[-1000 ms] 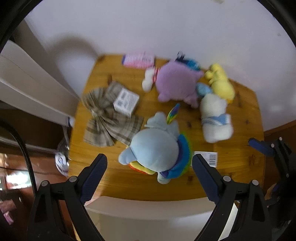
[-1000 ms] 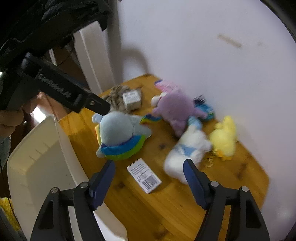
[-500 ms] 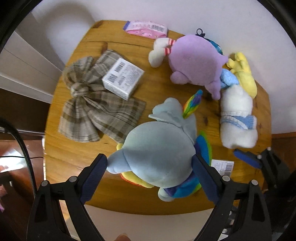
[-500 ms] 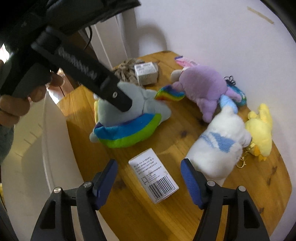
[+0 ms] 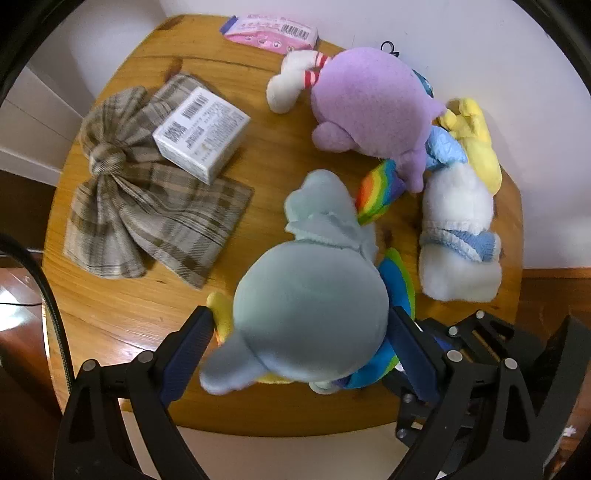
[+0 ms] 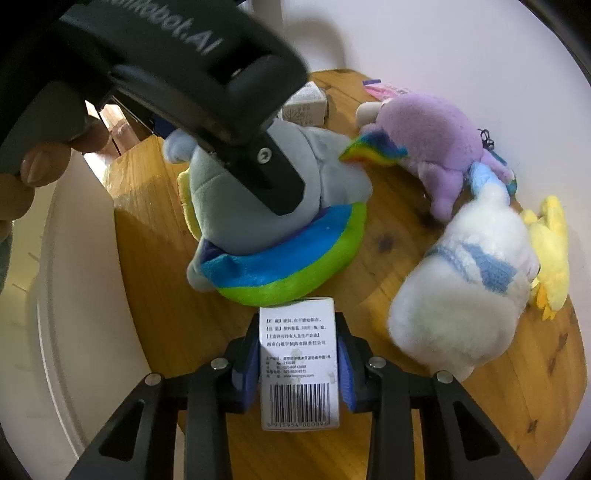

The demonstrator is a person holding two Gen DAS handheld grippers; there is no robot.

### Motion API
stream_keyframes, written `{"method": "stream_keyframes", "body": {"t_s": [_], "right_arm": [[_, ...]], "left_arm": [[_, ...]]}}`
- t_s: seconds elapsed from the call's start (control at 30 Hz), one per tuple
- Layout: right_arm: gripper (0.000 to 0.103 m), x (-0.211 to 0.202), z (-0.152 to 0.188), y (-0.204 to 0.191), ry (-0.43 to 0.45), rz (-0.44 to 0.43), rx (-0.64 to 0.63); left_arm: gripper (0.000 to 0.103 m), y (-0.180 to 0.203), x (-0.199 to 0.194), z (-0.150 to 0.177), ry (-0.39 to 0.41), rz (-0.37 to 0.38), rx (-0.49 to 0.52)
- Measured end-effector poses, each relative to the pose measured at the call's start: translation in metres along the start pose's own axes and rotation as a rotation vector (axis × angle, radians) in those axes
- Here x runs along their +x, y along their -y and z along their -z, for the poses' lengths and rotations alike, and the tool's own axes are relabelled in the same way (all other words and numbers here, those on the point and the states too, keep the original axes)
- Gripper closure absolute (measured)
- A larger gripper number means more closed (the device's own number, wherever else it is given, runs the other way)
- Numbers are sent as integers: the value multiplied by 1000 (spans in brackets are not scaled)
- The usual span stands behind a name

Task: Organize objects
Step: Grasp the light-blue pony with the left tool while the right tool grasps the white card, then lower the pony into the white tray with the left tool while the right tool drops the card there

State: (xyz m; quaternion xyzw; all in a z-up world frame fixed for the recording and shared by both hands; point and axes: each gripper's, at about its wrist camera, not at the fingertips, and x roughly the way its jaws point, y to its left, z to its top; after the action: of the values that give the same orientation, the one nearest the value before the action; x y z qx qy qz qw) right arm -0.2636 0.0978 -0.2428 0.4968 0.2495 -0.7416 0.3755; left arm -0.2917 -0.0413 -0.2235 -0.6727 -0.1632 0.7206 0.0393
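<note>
A grey-blue plush with rainbow trim (image 5: 310, 317) sits near the front of the round wooden table (image 5: 258, 155). My left gripper (image 5: 299, 354) has a finger on each side of its body, touching it. In the right wrist view the same plush (image 6: 273, 236) lies under the left gripper's arm. My right gripper (image 6: 299, 362) is shut on a small white box with a barcode (image 6: 299, 365), low over the table's front edge.
A purple plush (image 5: 373, 107), a white plush with a blue band (image 5: 458, 229) and a yellow plush (image 5: 476, 144) lie at the right. A plaid cloth (image 5: 147, 218) with a white box (image 5: 201, 134) on it lies left. A pink packet (image 5: 273, 31) is at the back. A white tray rim (image 6: 74, 295) is left of the table.
My left gripper has come down around the grey-blue plush. My right gripper has dropped onto the white barcode box and shut on it.
</note>
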Motion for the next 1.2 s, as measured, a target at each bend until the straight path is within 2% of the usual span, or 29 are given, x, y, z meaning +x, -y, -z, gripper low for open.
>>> {"method": "stream_keyframes", "body": {"t_s": [0.3,0.37,0.47,0.63,0.7,0.8,0.83,0.97,1.2], "right_arm": [[69,-15,8,5,16,5,40],[69,-25,11,7,26,15,55],[69,-43,15,7,49,32,77],[69,-88,20,0,109,73,108],[69,-108,25,1,141,98,118],[69,-144,22,-10,189,129,131],[69,-150,18,-15,203,140,133],[69,-200,22,-56,264,195,143],[69,-248,16,-105,352,255,182]], "left_arm": [[11,8,4,10,13,-34,20],[19,12,-4,15,45,-59,29],[22,17,-17,22,86,-92,38],[24,22,-62,44,193,-112,57],[24,42,-87,52,240,-129,77],[24,44,-121,62,309,-140,119],[24,49,-129,58,329,-143,131],[24,48,-168,92,408,-144,193],[24,45,-211,139,476,-158,257]]}}
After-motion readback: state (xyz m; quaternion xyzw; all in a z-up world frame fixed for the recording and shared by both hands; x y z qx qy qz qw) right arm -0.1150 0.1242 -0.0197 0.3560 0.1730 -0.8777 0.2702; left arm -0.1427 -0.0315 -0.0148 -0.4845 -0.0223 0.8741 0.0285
